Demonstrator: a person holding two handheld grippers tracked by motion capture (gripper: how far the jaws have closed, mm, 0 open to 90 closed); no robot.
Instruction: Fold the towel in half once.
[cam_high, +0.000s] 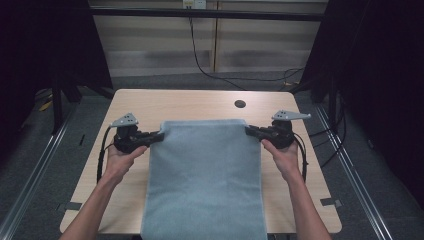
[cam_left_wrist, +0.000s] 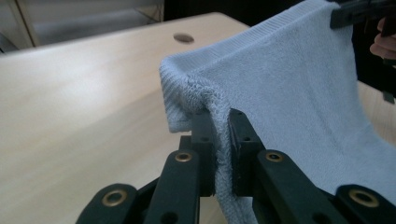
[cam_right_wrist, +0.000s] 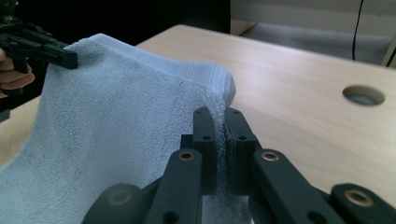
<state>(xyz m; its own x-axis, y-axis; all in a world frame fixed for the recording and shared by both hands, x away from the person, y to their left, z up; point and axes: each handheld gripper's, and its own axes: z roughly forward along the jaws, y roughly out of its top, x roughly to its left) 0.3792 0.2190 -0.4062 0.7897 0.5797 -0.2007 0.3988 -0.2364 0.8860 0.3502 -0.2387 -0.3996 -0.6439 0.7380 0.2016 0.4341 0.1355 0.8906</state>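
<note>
A light blue towel (cam_high: 205, 175) hangs stretched between my two grippers, its far edge lifted off the wooden table (cam_high: 190, 102) and its near end draping past the front edge. My left gripper (cam_high: 159, 136) is shut on the towel's far left corner; in the left gripper view the terry cloth (cam_left_wrist: 289, 93) is pinched between the black jaws of that left gripper (cam_left_wrist: 222, 140). My right gripper (cam_high: 249, 131) is shut on the far right corner, and the right gripper view shows the towel (cam_right_wrist: 112, 130) clamped in the right gripper (cam_right_wrist: 221, 140).
A round cable hole (cam_high: 240, 104) sits in the table beyond the towel's right corner. Black cables trail over the grey floor behind the table. Metal rails run along the floor at both sides.
</note>
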